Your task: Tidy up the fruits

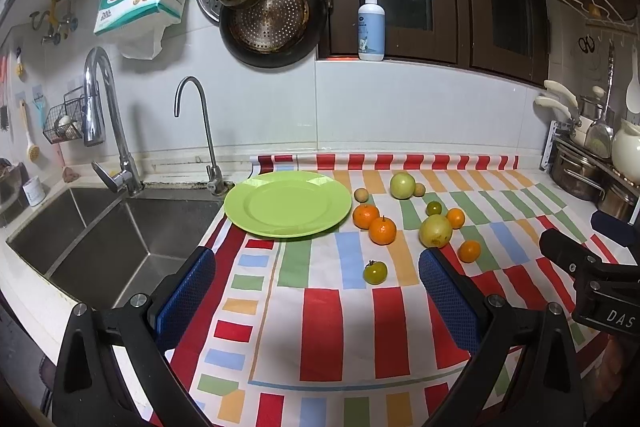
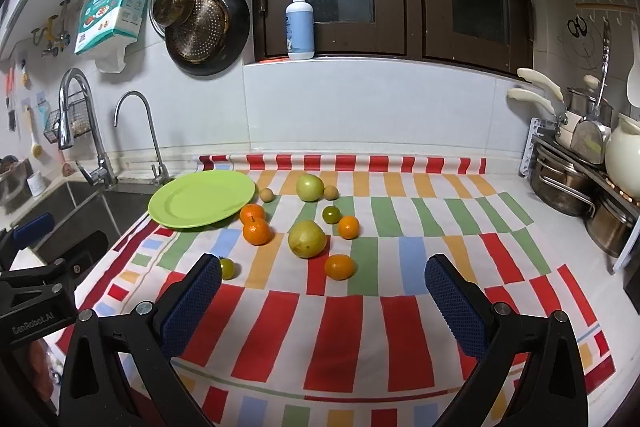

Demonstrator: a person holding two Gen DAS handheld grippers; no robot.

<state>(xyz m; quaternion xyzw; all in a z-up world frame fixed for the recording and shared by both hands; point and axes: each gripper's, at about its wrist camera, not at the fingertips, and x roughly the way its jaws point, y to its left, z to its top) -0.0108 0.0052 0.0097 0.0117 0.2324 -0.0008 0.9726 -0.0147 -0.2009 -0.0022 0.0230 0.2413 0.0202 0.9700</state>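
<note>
Ahead of our spread left gripper [image 1: 316,291] and right gripper [image 2: 324,291] fingers, one empty green plate [image 1: 288,205], four oranges [image 1: 382,231], two pale guavas [image 1: 435,231], two green tomatoes [image 1: 375,272], two tan longans [image 1: 361,195]

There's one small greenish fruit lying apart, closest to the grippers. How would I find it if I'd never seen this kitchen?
Start at the green plate on the striped cloth beside the sink. Come forward past the two touching oranges to the small green tomato, alone on the cloth. Unlike its twin among the oranges, it sits nearest the front.

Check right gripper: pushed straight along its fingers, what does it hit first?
Likely the small orange, nearest fruit between the open right gripper fingers, with the yellow-green pear just behind. Depth is uncertain.
</note>
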